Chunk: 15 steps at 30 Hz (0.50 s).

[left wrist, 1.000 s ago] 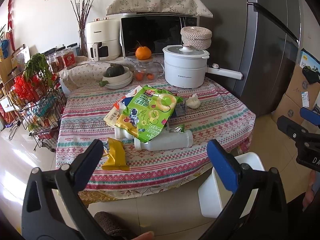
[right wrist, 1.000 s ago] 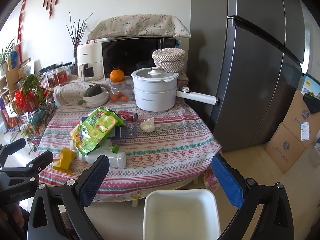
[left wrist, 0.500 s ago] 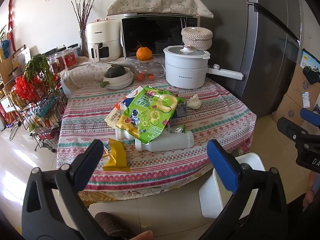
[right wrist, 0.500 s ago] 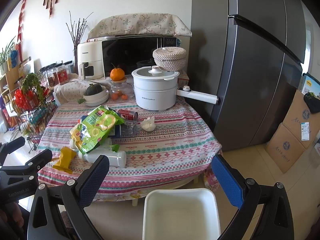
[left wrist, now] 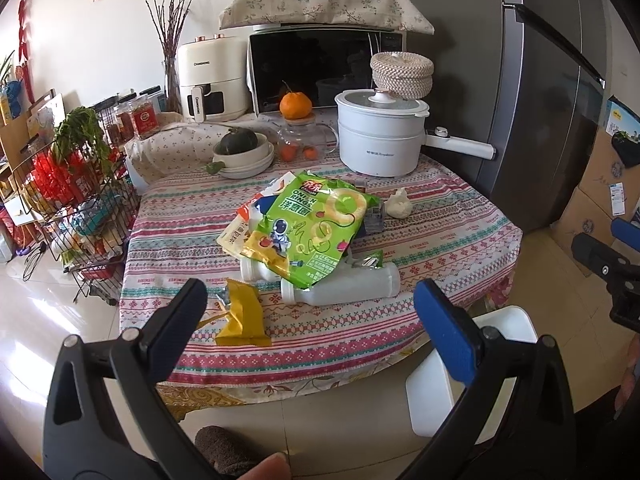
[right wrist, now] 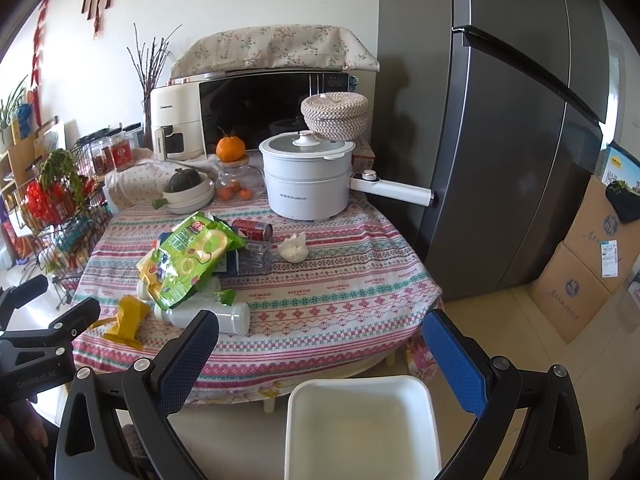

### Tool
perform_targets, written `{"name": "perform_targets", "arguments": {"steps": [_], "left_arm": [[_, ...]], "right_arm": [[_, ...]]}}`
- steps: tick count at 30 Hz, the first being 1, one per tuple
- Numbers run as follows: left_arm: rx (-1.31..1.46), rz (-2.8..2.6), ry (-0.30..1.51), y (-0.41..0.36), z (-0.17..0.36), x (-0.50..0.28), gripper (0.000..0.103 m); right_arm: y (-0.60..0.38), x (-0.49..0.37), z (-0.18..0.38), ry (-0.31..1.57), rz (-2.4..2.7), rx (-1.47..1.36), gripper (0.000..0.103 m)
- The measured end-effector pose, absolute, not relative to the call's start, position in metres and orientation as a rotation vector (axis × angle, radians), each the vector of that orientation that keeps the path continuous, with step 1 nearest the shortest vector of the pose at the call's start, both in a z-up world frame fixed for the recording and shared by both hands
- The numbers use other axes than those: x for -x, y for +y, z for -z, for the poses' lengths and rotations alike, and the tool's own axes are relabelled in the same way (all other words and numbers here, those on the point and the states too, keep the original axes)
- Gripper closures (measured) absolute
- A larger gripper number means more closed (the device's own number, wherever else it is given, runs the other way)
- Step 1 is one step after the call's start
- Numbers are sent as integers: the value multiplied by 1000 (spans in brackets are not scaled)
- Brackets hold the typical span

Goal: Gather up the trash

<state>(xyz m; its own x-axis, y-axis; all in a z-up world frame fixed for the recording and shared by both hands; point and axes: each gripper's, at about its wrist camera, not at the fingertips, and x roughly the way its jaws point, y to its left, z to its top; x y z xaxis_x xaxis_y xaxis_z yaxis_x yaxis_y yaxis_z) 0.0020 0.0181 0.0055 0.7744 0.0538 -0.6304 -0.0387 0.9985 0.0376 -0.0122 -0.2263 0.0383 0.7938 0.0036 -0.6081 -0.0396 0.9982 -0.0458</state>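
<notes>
Trash lies on the striped table [left wrist: 440,236]: a green snack bag [left wrist: 316,232] [right wrist: 188,260], a white bottle [left wrist: 340,290] [right wrist: 204,316] lying on its side, a yellow wrapper [left wrist: 242,316] [right wrist: 126,320], a red can [right wrist: 252,230], a clear plastic cup [right wrist: 256,256] and a crumpled white tissue [left wrist: 398,206] [right wrist: 294,248]. A white bin [right wrist: 360,428] [left wrist: 468,364] stands on the floor before the table. My left gripper [left wrist: 310,312] and right gripper [right wrist: 320,344] are both open and empty, short of the table.
A white cooking pot [right wrist: 308,178] with a long handle, a microwave [left wrist: 324,68], an air fryer [left wrist: 212,80], a bowl with a squash [left wrist: 240,148] and a jar topped by an orange [left wrist: 296,106] stand at the table's back. A fridge [right wrist: 500,140] is right, a wire rack [left wrist: 76,208] left, boxes [right wrist: 588,272] far right.
Both views have crept slightly closer to the table. Nothing on the table has moved and both grippers stay open.
</notes>
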Motion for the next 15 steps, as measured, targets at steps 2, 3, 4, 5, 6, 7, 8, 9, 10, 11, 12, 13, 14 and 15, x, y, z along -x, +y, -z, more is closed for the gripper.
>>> {"name": "perform_targets", "arguments": {"steps": [2,3,4,5,6,7,8,9,10,11,12,13,14,15], "left_arm": [[-21,-65,693,27,-5,-8,0],[-21,-70,701,30,-5,-12,0],[-18,-67,715,36,-4,-18,0],[-10,-62,740,43,-3,-25,0],[-4,-62,763,49,-2,-31,0],[-2,-64,785,56,-1,-38,0],[-6,-65,810,61,2,-44,0],[-6,-62,835,68,5,-51,0],[-1,-56,866,76,9,-59,0],[12,-51,902,85,14,-67,0],[26,-46,933,93,19,-73,0],[47,-43,963,102,26,-79,0],[69,-39,996,110,34,-84,0],[97,-38,1025,119,44,-89,0]], "right_arm": [[-229,11,-38,653,-25,44,0],[-230,9,-38,655,-26,38,0],[-231,8,-38,663,-30,32,0],[-231,5,-38,671,-35,27,0],[-231,3,-39,683,-45,23,0],[-231,-1,-39,697,-54,18,0],[-231,-5,-41,709,-62,14,0],[-230,-9,-42,723,-75,13,0],[-228,-14,-42,739,-89,15,0],[-226,-18,-42,755,-99,21,0],[-223,-24,-42,777,-109,34,0],[-220,-30,-40,800,-125,49,0],[-217,-35,-38,818,-136,60,0],[-213,-41,-35,839,-145,69,0]]}}
